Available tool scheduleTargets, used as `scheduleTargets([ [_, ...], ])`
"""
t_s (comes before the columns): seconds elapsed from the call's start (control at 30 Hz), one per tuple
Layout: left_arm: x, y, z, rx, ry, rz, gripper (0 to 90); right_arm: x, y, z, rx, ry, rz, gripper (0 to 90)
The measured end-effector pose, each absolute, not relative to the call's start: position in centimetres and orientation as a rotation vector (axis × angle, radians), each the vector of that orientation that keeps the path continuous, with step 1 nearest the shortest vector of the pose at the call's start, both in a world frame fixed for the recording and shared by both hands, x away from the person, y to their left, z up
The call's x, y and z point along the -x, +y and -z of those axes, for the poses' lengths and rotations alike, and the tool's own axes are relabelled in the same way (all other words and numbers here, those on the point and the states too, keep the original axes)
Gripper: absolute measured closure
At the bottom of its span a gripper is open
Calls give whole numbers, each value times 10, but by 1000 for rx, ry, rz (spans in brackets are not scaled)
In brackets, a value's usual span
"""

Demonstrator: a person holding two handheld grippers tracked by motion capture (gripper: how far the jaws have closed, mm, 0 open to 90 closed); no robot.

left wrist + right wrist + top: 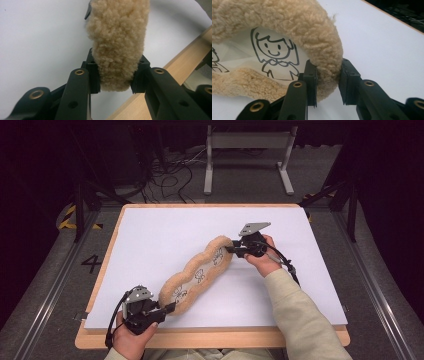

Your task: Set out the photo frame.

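white tabletop [165,235] with a pale wooden edge [210,338], set in a dark room. grey carpeted floor [45,275] all around, crossed by metal rails [50,290] at left and right. number 4 [91,263] marked on the floor at left, near yellow and black hazard tape [67,217]. beyond the far side, a white metal frame [247,157] on two feet beside a tangle of black cables [167,177]. black surroundings above and at both sides; bright, even light on the tabletop.

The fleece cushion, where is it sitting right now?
In the high view the fleece cushion stretches diagonally across the middle of the white table, its near end clamped in the left gripper and its far end in the right gripper.
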State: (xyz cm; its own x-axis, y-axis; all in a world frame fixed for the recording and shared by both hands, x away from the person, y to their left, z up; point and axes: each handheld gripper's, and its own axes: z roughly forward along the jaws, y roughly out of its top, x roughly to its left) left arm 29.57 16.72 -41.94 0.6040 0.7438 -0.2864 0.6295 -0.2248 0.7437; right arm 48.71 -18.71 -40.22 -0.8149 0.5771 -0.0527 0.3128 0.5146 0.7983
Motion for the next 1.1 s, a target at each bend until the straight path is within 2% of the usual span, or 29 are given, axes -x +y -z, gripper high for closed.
scheduleTargets([
  [0.37, -317, 173, 406, -1848, 1068, -216, 666, -456, -217, 386, -834, 2356, -1218, 689],
  [0.73, -348, 169, 400, -1797, 1053, -293, 662, -432, -243, 387, -896, 2283, -1245, 664],
  [1.1, -383, 165, 403, -1810, 967, -259, 625, -410, -260, 391, -935, 2207, -1269, 655],
])
